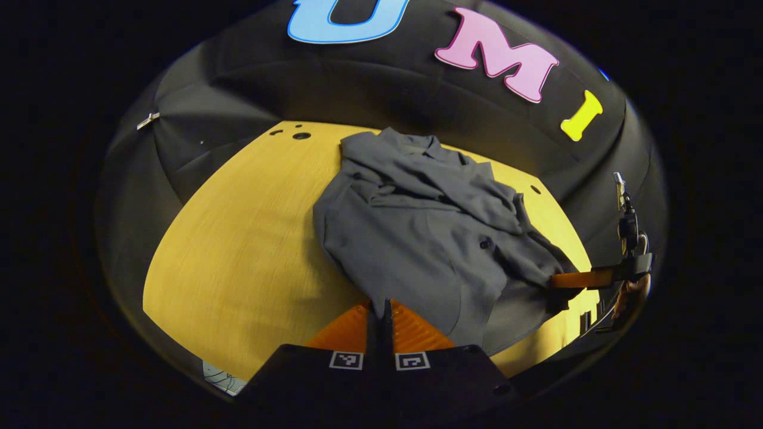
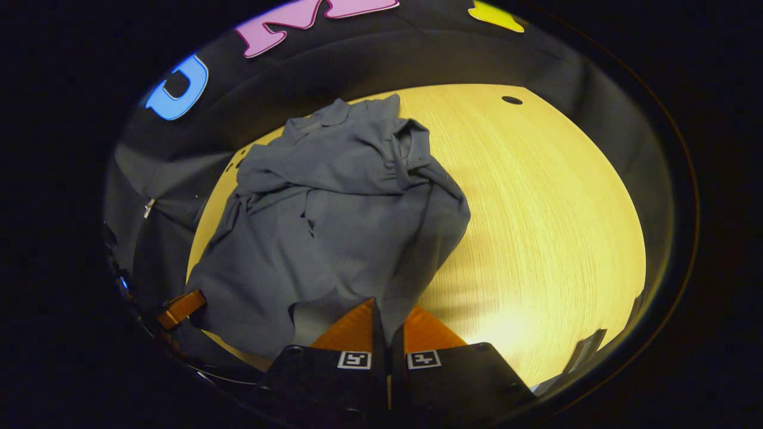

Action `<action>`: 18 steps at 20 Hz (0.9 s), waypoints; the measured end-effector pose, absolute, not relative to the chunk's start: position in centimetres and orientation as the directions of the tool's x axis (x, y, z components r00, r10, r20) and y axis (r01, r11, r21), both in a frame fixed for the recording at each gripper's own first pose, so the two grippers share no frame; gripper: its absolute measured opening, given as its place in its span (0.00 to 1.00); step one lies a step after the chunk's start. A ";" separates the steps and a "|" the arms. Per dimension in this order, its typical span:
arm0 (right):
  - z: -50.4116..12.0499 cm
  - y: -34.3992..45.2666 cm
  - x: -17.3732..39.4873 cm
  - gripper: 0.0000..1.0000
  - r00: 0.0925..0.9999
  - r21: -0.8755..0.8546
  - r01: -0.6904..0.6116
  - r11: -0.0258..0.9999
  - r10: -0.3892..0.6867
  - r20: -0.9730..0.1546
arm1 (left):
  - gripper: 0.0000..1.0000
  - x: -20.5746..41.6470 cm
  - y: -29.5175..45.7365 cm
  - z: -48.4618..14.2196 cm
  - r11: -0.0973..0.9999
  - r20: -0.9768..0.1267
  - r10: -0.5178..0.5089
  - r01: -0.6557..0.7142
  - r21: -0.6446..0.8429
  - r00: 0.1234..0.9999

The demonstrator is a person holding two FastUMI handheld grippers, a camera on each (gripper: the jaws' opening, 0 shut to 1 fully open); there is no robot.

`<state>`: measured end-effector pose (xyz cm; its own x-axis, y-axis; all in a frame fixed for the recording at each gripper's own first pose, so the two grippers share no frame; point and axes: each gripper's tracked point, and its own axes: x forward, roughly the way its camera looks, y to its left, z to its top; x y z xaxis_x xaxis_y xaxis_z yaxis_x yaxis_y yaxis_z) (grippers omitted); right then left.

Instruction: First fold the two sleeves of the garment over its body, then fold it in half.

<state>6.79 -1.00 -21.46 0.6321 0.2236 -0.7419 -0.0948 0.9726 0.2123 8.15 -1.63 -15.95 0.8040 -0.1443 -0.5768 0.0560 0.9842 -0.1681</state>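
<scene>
Left gripper (image 1: 381, 310): fingers pressed together, pinching the near hem of the garment (image 1: 417, 232) at its lower edge.
Right gripper (image 2: 387, 316): fingers nearly touching, a fold of the garment's (image 2: 334, 220) hem clamped between them.
Right gripper, from the left gripper view (image 1: 560, 280): at the far right hem corner, cloth draped over its fingers, held by a hand (image 1: 629, 295) at the bench edge.
Left gripper, from the right gripper view (image 2: 179, 307): at the lower left corner of the hem, touching the cloth.
Garment: grey buttoned shirt, lying on the bench (image 1: 238, 238), collar toward the booth wall, hem toward both grippers.
Sleeves: both laid across the body, bunched below the collar.
Hem: lifted slightly at both gripped corners; remainder resting on the bench.
Bench: yellow wood grain, bare to either side of the garment.
</scene>
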 end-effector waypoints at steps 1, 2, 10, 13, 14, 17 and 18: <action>-20.7 -0.8 7.1 0.07 0.641 0.217 -0.101 0.971 0.230 -0.732 | 0.05 8.5 -1.8 -15.2 0.983 -0.567 -0.151 0.060 -0.175 0.810; -20.0 -0.7 7.5 0.07 0.650 0.217 -0.102 0.971 0.230 -0.724 | 0.06 8.9 -1.8 -14.4 0.982 -0.557 -0.152 0.062 -0.177 0.817; -14.1 0.2 13.3 0.07 0.729 0.232 -0.124 0.965 0.248 -0.638 | 0.06 14.0 -0.1 -8.7 0.979 -0.455 -0.136 0.050 -0.198 0.880; -12.4 0.8 15.9 0.07 0.753 0.227 -0.143 0.963 0.255 -0.607 | 0.06 16.3 0.6 -7.2 0.982 -0.426 -0.129 0.056 -0.181 0.896; -12.1 1.0 16.7 0.07 0.758 0.225 -0.148 0.963 0.256 -0.599 | 0.05 17.1 0.7 -6.4 0.982 -0.414 -0.128 0.058 -0.178 0.901; -11.0 1.5 19.0 0.07 0.774 0.214 -0.165 0.963 0.261 -0.577 | 0.06 19.8 1.2 -4.5 0.985 -0.373 -0.121 0.065 -0.161 0.920; -10.7 1.7 19.8 0.07 0.779 0.215 -0.169 0.962 0.264 -0.569 | 0.05 20.7 1.3 -4.0 0.985 -0.360 -0.120 0.067 -0.157 0.925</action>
